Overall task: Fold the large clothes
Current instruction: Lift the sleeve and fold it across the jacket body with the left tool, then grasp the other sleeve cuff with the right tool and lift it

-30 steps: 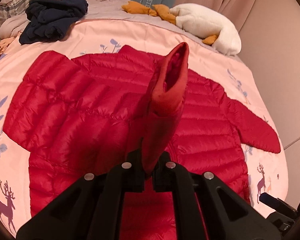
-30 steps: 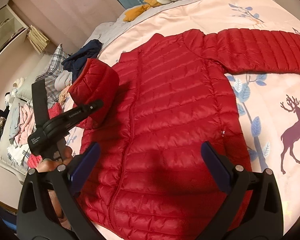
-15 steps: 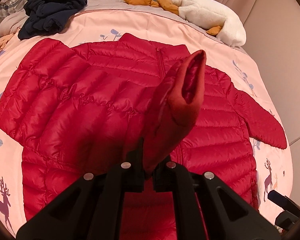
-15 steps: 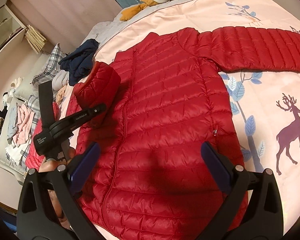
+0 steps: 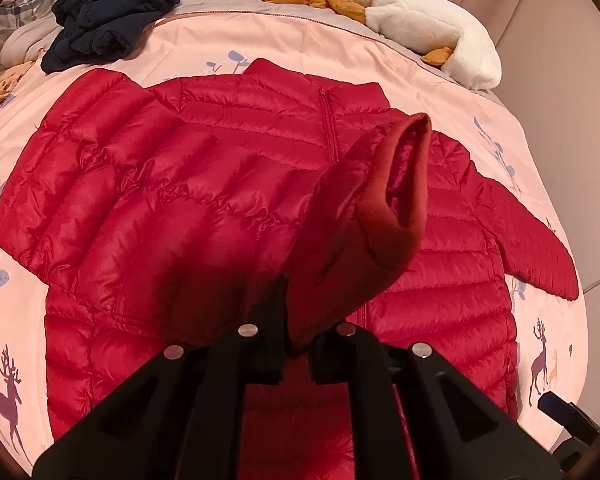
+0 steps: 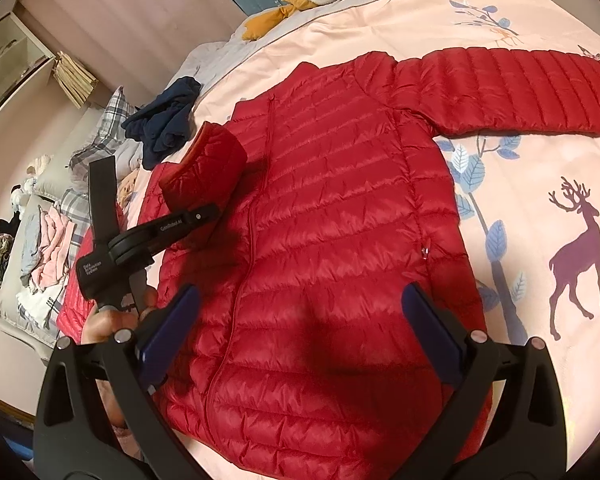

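Left gripper (image 5: 296, 354): black frame, silver screw heads, black fingers. Right gripper (image 6: 300, 332): black frame, silver screws, dark blue pads (image 6: 428, 332). White lettering on left gripper's body.

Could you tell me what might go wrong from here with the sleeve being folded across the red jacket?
1. The left gripper is opening with the sleeve cuff between its jaws, above the jacket; the puffy cuff may drop short or spring back out of the fold.
2. The folded sleeve already looks bunched near the shoulder, so the fold may end up lumpy.
3. The other sleeve lies stretched out on the bedspread, not yet folded.
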A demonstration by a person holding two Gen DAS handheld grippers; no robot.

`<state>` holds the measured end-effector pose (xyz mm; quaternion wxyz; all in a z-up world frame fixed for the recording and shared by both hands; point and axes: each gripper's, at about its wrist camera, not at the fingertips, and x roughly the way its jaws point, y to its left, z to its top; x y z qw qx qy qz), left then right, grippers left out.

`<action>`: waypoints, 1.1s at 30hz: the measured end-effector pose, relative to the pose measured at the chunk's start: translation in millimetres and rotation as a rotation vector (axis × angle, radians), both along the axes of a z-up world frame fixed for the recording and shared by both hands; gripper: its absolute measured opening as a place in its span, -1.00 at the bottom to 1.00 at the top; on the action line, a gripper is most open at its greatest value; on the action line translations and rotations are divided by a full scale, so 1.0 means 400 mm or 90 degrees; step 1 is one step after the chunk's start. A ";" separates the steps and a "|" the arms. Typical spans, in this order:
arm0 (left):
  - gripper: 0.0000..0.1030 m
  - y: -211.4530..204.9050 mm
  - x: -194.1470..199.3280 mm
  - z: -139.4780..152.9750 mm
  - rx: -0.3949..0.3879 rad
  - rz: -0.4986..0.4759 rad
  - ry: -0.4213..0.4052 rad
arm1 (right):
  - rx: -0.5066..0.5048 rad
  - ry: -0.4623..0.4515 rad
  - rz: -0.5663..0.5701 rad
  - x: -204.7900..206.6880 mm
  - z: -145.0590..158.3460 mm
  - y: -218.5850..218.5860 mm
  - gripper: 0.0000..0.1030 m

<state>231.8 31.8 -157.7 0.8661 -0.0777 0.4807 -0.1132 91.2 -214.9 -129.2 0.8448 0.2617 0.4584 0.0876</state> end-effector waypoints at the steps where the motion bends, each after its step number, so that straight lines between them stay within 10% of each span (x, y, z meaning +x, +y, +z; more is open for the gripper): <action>1: -0.75 -0.001 0.000 0.001 0.001 0.000 -0.001 | 0.001 -0.001 0.000 -0.001 0.001 -0.002 0.96; 16: 0.29 -0.019 -0.024 0.023 -0.014 -0.017 -0.031 | 0.045 -0.001 0.042 0.073 -0.024 0.027 0.96; 33: 0.52 0.040 -0.112 0.149 0.048 -0.017 -0.155 | 0.107 0.030 0.023 0.285 -0.093 0.053 0.96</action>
